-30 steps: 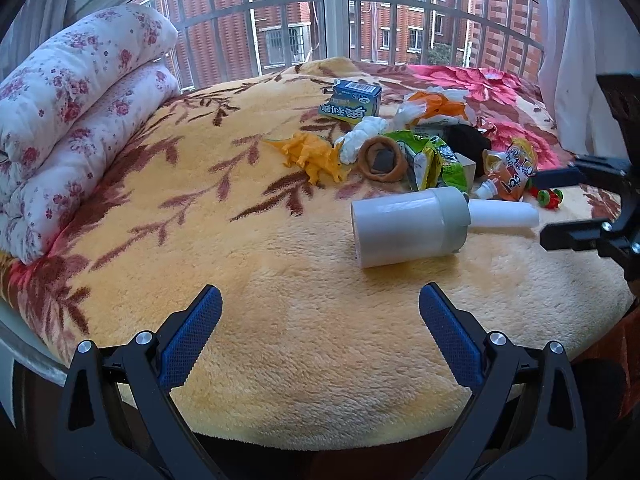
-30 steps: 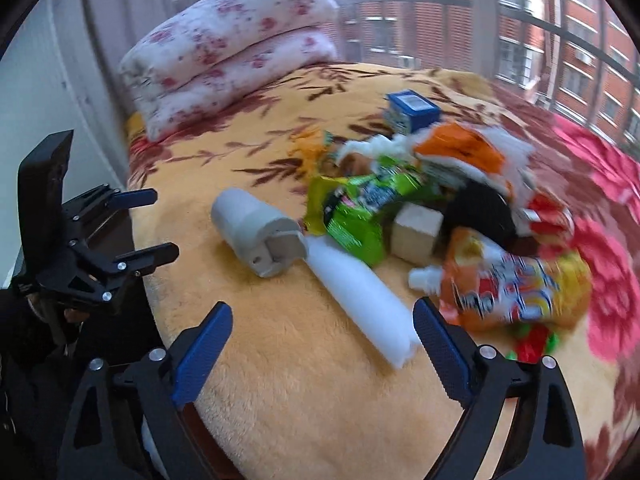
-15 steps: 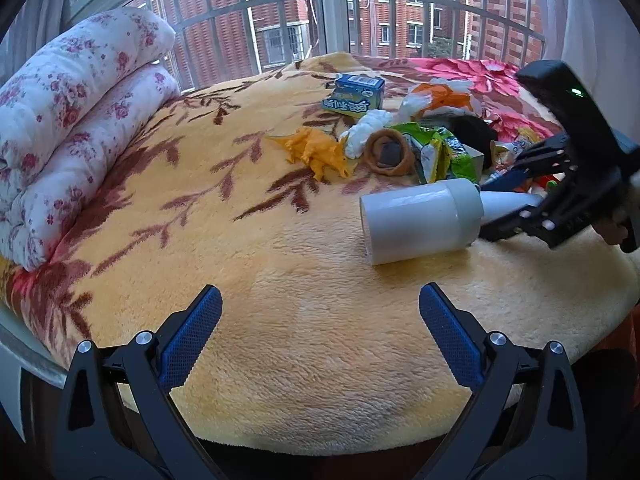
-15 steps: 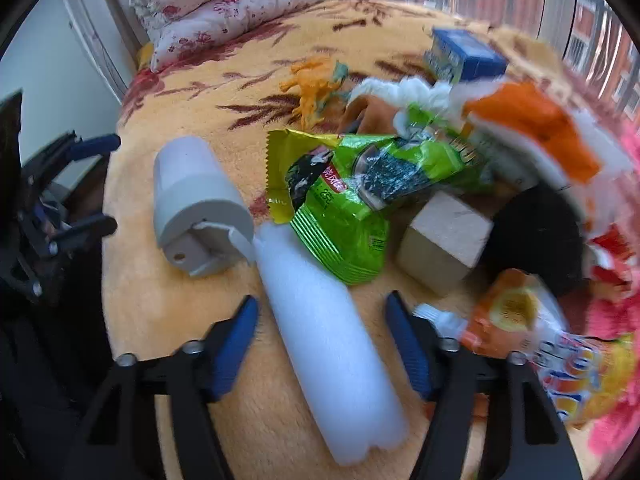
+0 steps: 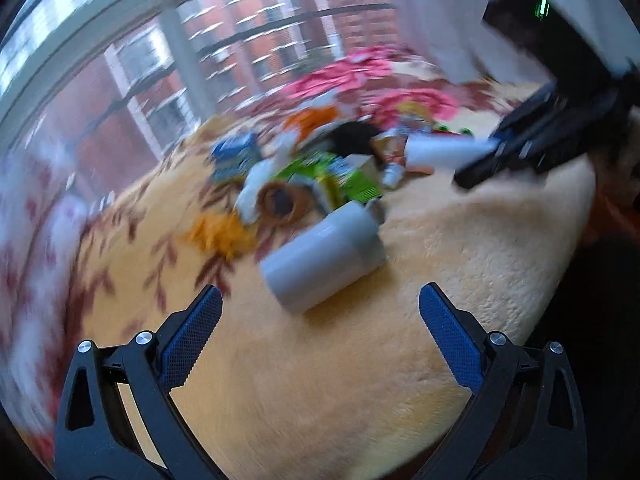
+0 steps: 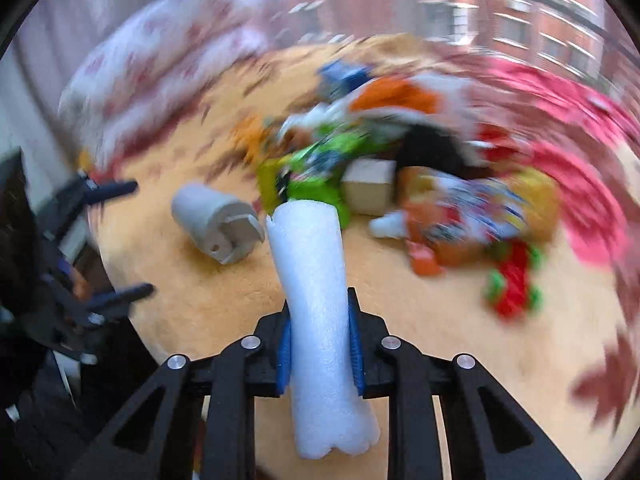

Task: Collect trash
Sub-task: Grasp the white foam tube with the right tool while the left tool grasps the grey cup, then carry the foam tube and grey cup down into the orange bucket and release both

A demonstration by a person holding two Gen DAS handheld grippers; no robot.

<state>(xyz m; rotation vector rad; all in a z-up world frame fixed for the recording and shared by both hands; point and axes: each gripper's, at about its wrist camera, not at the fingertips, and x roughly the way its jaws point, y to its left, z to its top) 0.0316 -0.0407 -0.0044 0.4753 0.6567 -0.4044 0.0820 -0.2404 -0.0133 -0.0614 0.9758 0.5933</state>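
My right gripper is shut on a white foam tube, which sticks up and forward out of the jaws, lifted off the bed. In the left wrist view the same foam tube shows at the upper right, held by the right gripper. My left gripper stands open over the yellow blanket, nothing between its fingers. A grey roll lies just beyond it. Behind lies a blurred heap: green snack bag, cardboard cube, orange drink pouch, blue carton.
Folded floral quilts are stacked at the bed's far left. A window with bars and brick buildings runs behind the bed. A white curtain hangs at the right. The bed's edge drops off to a dark floor.
The right gripper closed on the foam tube and raised it from the blanket. The left gripper rolled and shifted, so its view is tilted and blurred; its jaws stay wide.
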